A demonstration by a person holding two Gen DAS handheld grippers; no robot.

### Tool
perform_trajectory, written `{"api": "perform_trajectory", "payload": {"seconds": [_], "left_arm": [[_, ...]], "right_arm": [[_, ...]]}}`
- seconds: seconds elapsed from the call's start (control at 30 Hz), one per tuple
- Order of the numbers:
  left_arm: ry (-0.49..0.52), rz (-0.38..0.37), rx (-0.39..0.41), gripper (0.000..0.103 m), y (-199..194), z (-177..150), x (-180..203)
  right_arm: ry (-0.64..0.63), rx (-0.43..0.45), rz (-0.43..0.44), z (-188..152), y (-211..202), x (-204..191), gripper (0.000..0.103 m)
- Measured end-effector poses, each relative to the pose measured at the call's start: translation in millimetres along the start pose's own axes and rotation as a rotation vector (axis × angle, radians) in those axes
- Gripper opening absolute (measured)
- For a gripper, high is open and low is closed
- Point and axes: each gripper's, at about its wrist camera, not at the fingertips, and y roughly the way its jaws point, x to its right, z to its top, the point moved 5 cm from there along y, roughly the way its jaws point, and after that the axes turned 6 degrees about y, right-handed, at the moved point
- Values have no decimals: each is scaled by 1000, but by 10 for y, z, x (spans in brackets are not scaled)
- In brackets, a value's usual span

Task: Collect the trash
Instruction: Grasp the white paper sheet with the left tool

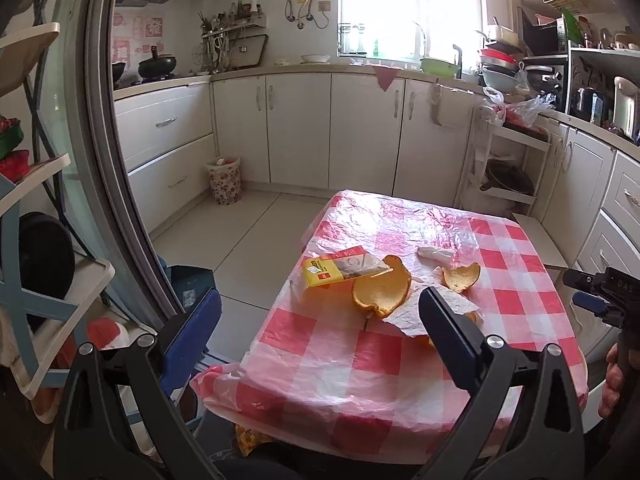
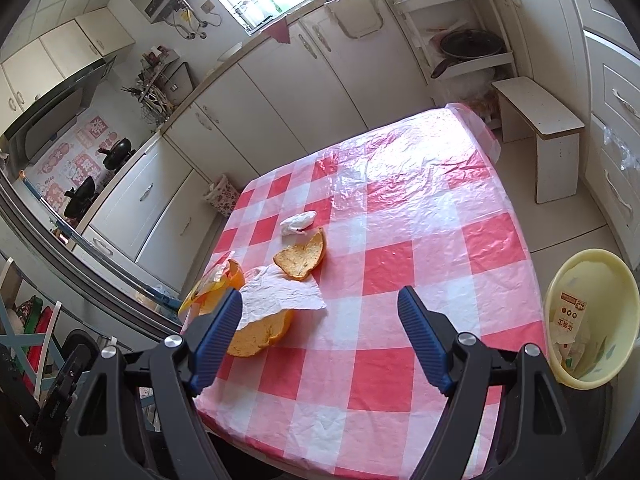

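Trash lies on the red-checked table [image 1: 516, 304] [image 2: 420, 264]: a yellow packet [image 1: 340, 269] [image 2: 204, 288], a large orange peel [image 1: 382, 290] [image 2: 256, 336], a smaller peel [image 1: 460, 278] [image 2: 302, 258], a white paper napkin [image 1: 444, 310] [image 2: 280, 292] and a crumpled white wad [image 1: 434, 253] [image 2: 297, 222]. My left gripper [image 1: 320, 320] is open and empty at the table's near left edge. My right gripper [image 2: 320, 312] is open and empty above the table, just right of the napkin. A yellow bin [image 2: 588, 320] with wrappers stands on the floor at the right.
A floral waste basket [image 1: 224, 179] [image 2: 222, 196] stands by the far cabinets. A small white stool [image 2: 540, 128] sits beyond the table. A shelf rack [image 1: 36, 240] and a sliding door frame [image 1: 108, 160] are on the left.
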Motion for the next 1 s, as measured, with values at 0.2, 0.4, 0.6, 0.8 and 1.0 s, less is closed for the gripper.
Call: {"api": "perform_trajectory", "payload": {"seconds": [0.2, 0.4, 0.6, 0.8, 1.0], "left_arm": [[86, -19, 16, 95, -40, -8, 173], [145, -43, 11, 95, -20, -9, 328], [271, -139, -33, 95, 127, -33, 651], [411, -206, -118, 95, 534, -53, 1021], [580, -199, -197, 81, 924, -176, 1314]], "right_arm": [[28, 7, 28, 16, -82, 14, 77], [-4, 20, 12, 9, -104, 46, 77], [19, -22, 3, 25, 19, 126, 77], [-61, -73, -43, 94, 387, -49, 77], [-69, -163, -64, 167, 959, -127, 77]]}}
